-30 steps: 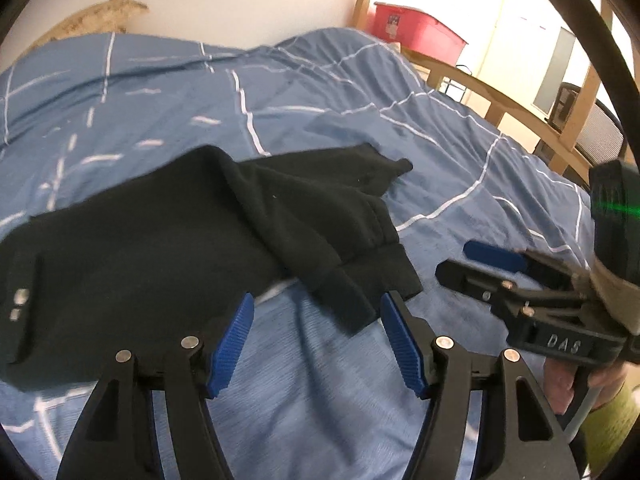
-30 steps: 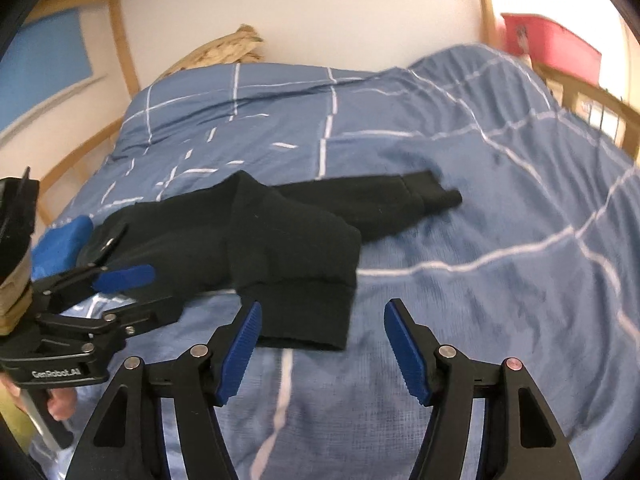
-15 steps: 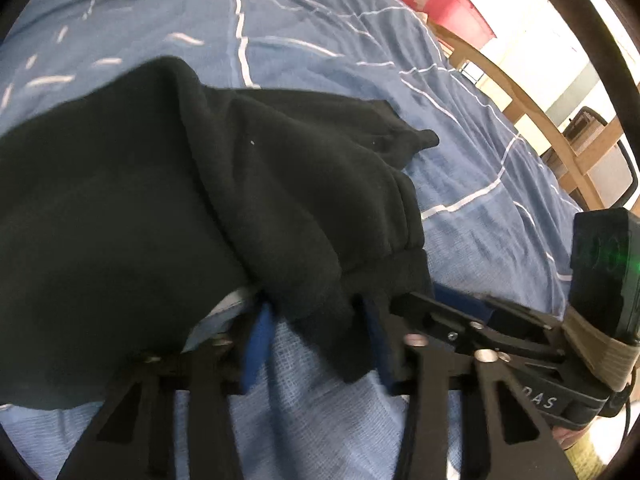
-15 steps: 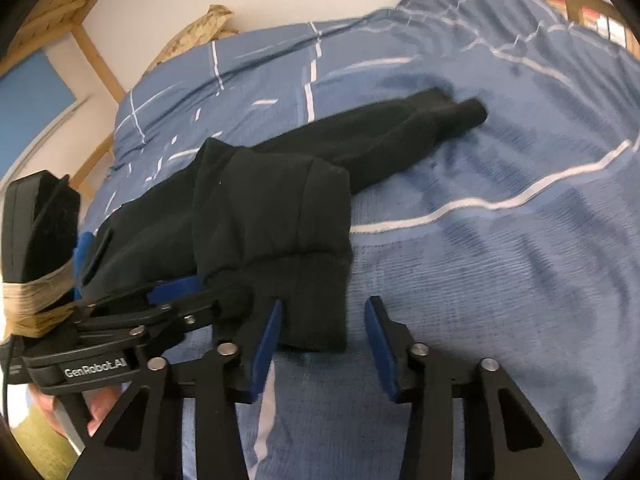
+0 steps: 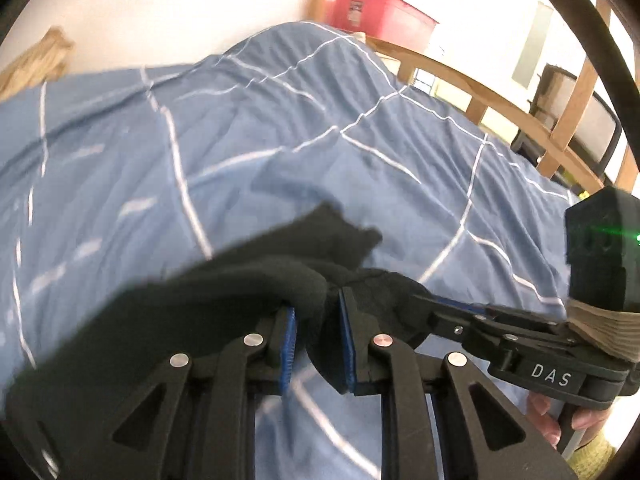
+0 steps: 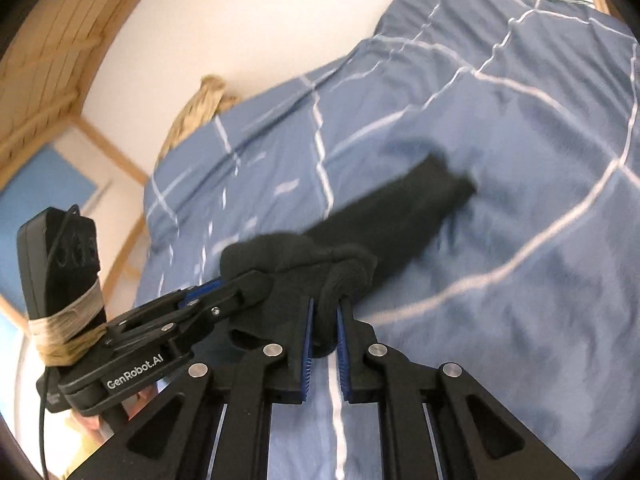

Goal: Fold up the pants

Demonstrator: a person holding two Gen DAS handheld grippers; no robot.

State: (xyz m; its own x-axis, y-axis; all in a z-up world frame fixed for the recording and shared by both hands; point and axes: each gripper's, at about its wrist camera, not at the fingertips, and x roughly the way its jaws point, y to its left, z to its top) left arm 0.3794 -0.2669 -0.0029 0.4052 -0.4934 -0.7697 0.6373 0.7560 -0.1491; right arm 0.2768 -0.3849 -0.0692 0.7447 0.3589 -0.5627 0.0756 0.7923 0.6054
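Both grippers pinching black pants over the bed

The left hand-held gripper (image 5: 316, 344), reading "GenRobot.AI", and the right hand-held gripper (image 6: 323, 332), reading "DAS", are each closing on bunched pants (image 6: 384, 224); one leg is trailing toward 1 o'clock, seemingly touching the blue bed (image 6: 500, 128).

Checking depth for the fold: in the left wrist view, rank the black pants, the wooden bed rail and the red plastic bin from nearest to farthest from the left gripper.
1. Black pants: clamped in the left gripper.
2. Wooden bed rail: right, along the bed's edge.
3. Red plastic bin: top centre, beyond the rail.
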